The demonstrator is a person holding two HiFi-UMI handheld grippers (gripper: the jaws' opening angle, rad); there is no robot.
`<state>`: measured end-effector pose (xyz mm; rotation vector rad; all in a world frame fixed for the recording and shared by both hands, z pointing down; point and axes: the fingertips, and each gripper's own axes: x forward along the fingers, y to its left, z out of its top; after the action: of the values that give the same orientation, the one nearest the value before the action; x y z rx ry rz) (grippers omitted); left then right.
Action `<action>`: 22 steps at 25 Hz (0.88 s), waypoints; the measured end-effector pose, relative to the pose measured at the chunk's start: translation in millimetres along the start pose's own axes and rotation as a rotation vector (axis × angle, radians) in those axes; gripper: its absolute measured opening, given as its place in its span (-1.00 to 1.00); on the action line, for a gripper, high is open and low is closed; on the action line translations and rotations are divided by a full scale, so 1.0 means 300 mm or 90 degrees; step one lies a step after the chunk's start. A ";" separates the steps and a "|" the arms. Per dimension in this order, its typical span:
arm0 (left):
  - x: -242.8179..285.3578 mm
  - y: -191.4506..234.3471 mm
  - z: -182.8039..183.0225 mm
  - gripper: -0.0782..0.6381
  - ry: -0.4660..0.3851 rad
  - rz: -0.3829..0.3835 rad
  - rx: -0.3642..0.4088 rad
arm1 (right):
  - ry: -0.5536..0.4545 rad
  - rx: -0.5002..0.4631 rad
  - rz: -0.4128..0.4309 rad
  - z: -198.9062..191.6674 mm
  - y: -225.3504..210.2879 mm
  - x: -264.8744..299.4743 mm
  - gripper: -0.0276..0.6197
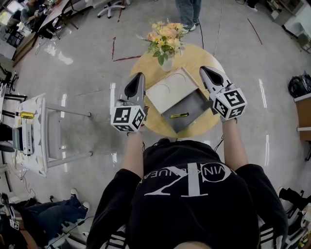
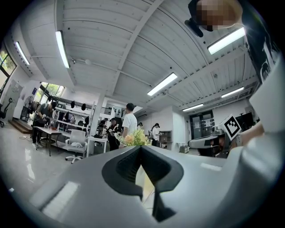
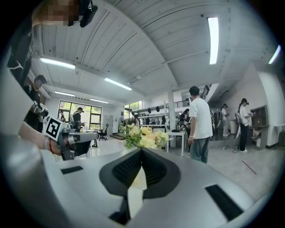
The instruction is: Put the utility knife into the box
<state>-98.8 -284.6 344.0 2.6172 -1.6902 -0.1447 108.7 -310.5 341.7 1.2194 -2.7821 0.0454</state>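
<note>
A yellow utility knife [image 1: 179, 115] lies on the grey inside of an open box [image 1: 193, 103] on a round wooden table [image 1: 206, 57]. The box's beige lid [image 1: 170, 90] rests slanted over the box's far left part. My left gripper [image 1: 140, 76] hangs shut and empty left of the lid. My right gripper [image 1: 204, 69] hangs shut and empty off the box's right side. In the left gripper view the jaws [image 2: 140, 147] meet at the tip, and in the right gripper view [image 3: 141, 149] they do too. Both cameras look out level over the room, with the knife hidden.
A vase of flowers [image 1: 165, 38] stands at the table's far edge, also seen as flowers [image 2: 133, 139] and flowers [image 3: 143, 136]. A white trolley [image 1: 48, 130] stands to the left. A person [image 1: 187, 10] stands beyond the table. A dark bag [image 1: 299, 85] lies at right.
</note>
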 end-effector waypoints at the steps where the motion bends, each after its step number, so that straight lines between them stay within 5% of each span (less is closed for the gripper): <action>1: 0.002 -0.001 0.002 -0.75 -0.001 0.000 0.000 | -0.001 0.000 0.000 0.002 -0.002 0.000 -0.87; 22: 0.033 0.005 -0.013 -0.75 0.006 0.013 0.003 | -0.006 0.000 0.007 -0.005 -0.048 0.025 -0.87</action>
<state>-95.7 -294.5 347.4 2.5978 -1.7163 -0.1288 114.4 -325.7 343.7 1.2074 -2.7972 0.0417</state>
